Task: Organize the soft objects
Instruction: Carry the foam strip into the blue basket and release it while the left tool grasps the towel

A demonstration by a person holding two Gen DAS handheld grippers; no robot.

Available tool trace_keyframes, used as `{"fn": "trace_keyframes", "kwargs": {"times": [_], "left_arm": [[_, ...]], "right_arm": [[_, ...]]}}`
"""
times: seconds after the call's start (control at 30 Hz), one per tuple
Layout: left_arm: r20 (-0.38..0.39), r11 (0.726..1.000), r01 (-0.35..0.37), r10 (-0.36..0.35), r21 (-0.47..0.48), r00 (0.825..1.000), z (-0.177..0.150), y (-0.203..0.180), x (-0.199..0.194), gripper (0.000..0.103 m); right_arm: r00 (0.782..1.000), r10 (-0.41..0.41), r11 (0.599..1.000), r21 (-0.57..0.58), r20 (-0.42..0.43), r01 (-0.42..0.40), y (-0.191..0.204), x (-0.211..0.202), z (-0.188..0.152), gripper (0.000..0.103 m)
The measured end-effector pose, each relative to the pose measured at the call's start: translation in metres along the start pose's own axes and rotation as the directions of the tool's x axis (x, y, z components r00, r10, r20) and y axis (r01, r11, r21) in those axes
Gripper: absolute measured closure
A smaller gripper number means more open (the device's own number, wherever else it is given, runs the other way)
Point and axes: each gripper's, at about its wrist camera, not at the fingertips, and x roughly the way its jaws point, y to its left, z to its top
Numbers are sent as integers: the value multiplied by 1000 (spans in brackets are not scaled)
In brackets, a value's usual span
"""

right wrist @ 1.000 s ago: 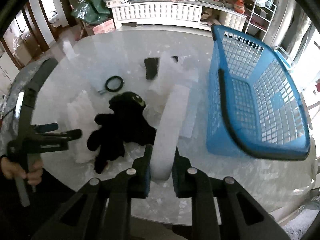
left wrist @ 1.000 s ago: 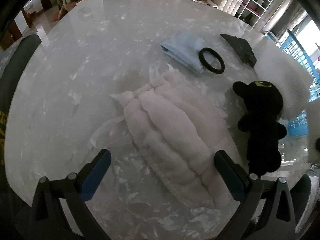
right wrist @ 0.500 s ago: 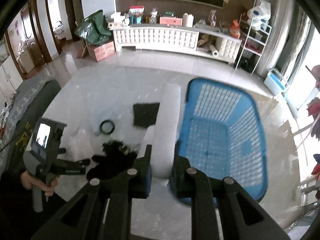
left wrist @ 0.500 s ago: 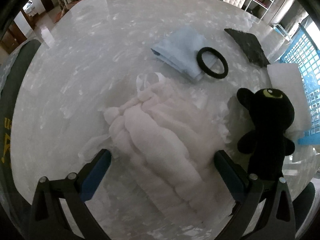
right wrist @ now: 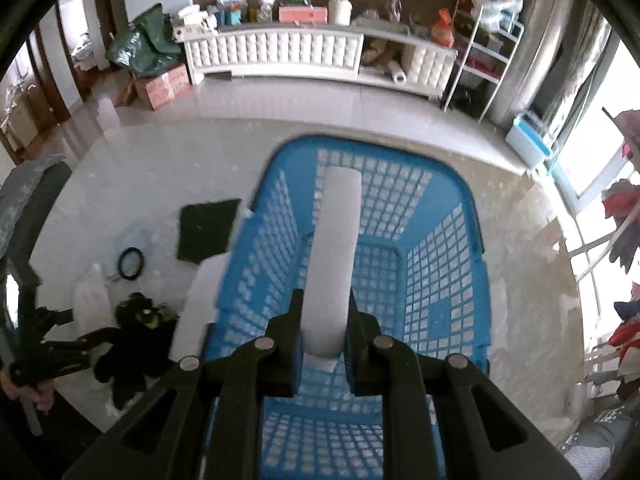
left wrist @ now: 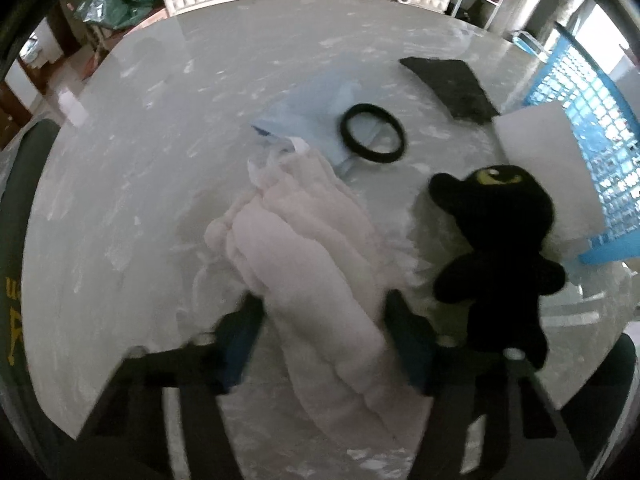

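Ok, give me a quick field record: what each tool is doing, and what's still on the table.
right tool: shut on the white foam slab, held above the blue basket
left tool: straddling the pale fluffy cloth; closure blurred
basket contents: nothing seen inside
on table: black plush toy, black hair tie, light blue cloth, dark square pad, second white foam slab

Blue lattice basket (right wrist: 440,264); white foam (right wrist: 332,264); black plush (left wrist: 500,256); cloth (left wrist: 316,120) pale blue, seemingly.
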Motion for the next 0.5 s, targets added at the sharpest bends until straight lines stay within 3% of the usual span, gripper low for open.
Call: {"fn": "trace_keyframes", "kwargs": {"times": [0.2, 0.5], "left_arm": [[-1, 998, 64, -64, -7, 998, -4, 0, -4, 83], [3, 995, 92, -92, -43, 996, -25, 16, -8, 86]], "right_arm": [[996, 8, 1000, 17, -88, -7, -11, 33, 4, 88], [970, -16, 1000, 6, -244, 18, -11, 70, 7, 87]]}}
